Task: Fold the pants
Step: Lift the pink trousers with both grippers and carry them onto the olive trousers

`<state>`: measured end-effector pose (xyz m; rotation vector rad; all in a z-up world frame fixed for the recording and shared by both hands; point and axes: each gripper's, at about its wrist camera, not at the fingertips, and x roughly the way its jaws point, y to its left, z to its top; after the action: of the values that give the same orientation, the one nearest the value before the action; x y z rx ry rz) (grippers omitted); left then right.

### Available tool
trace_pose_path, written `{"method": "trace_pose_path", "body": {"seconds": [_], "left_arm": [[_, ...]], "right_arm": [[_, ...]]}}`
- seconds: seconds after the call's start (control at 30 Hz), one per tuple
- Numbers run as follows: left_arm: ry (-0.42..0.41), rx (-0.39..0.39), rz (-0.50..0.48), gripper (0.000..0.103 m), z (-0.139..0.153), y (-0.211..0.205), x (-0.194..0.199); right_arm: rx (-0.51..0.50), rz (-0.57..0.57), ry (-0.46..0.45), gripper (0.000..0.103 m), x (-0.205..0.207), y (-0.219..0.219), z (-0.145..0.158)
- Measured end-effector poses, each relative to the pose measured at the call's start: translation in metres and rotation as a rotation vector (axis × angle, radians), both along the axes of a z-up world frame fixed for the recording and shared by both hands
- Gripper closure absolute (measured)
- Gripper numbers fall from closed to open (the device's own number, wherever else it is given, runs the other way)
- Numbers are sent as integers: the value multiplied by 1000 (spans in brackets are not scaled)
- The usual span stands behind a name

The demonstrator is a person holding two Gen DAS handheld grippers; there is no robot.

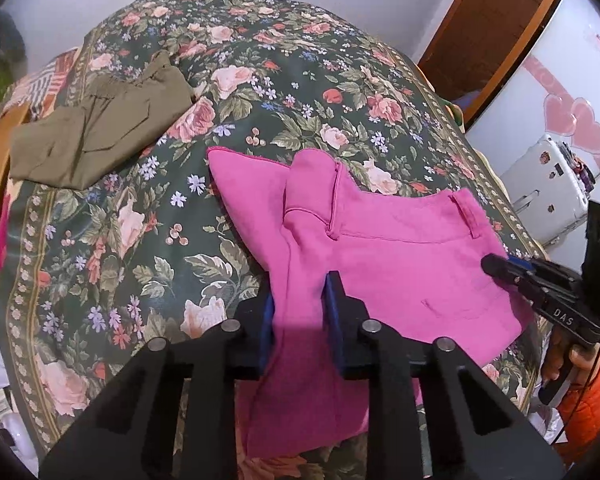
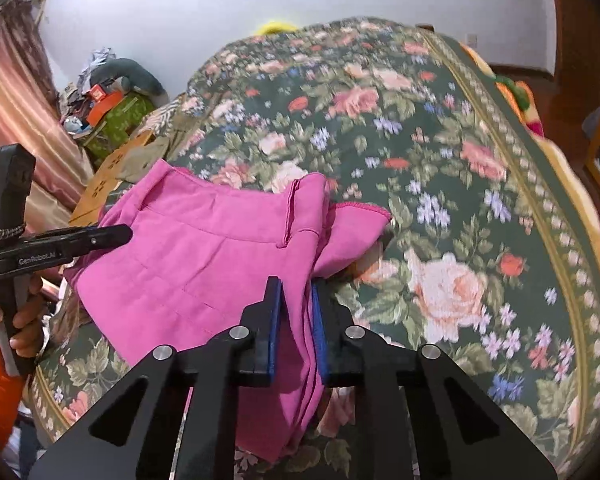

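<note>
Pants [image 1: 380,256] made of pink cloth lie on the bed [image 1: 204,248], close to the person. Nearest of all, the left tongs [image 1: 300,300] have their blue pads [image 1: 334,312] on both sides of a strip of pink cloth, and the gap is narrow. They look like they are pinching a pant leg that hangs down off the near edge. The right tongs [image 2: 296,308] do the same thing. In the right wrist view, their two blue pads sit tight against a bunch of pink layers [image 2: 300,360], so they are holding the pants too.

A bit farther out, the top part of the pants lies flat on the flowery cover. You can see the waistband [image 1: 428,204] and a belt loop [image 1: 466,212] there. One piece of pink cloth sticks out past it in a loose flap [image 1: 244,180] with a bumpy edge.

I think the folding has begun but is not done. The pants look doubled over, yet they are lumpy and crooked. The legs must be brought up and laid flat, and the flap must be tucked in.

Far back on the bed sits a green garment [image 1: 96,132]. It is well apart from the pink pants and looks folded already.
</note>
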<state>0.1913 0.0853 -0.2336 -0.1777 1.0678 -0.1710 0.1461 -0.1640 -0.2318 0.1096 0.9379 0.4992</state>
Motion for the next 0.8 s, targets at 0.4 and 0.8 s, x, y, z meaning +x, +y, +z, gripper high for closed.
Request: {"method": "trace_pose_path", "body": {"seconds": [0.4, 0.8], "left_arm": [[-137, 51, 35, 85, 47, 14, -19], [-221, 62, 135, 85, 75, 89, -16]], "right_arm": [[-20, 43, -125, 92, 6, 24, 43], [1, 141, -207, 92, 38, 95, 78]]}}
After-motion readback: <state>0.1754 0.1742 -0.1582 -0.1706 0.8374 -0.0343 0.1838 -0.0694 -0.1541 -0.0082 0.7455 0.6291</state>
